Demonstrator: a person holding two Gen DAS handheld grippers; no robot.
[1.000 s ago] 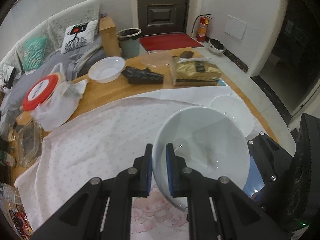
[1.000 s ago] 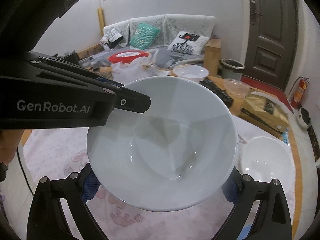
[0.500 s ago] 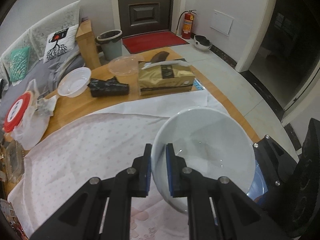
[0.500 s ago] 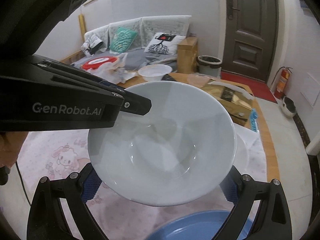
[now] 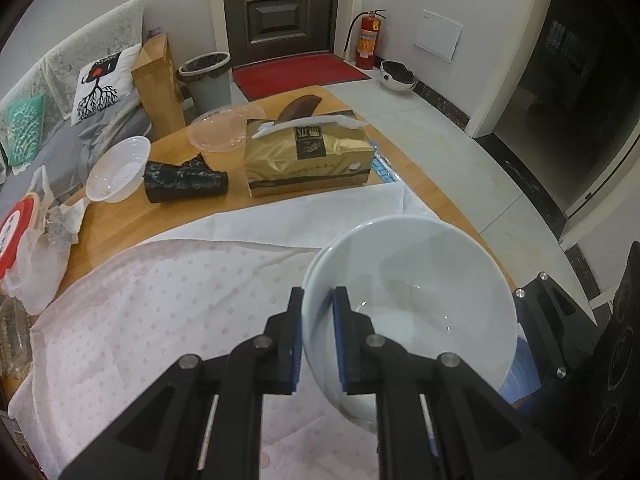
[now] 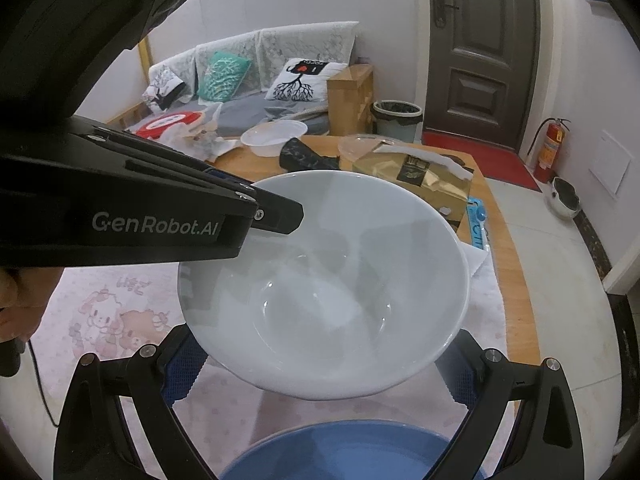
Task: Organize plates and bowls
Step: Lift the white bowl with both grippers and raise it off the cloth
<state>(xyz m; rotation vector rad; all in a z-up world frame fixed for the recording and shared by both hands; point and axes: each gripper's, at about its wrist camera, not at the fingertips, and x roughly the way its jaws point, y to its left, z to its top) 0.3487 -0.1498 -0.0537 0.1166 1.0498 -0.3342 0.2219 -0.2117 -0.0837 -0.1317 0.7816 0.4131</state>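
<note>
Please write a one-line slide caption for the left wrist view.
Left gripper pinching the rim of a white bowl above the cloth-covered table.

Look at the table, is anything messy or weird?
Yes. The white bowl hangs tilted in the air, pinched by its rim in the left claw. Farther back, a crumpled black wrapper lies on its side on the wooden table, beside an empty plastic bowl. Nothing looks spilled.

On the worktop [image 5: 120, 224], the tissue box [image 5: 308, 160] stands behind the bowl [image 5: 416, 304], a lid [image 5: 224, 130] behind the box, a small bowl [image 5: 118, 170] to its left.
</note>
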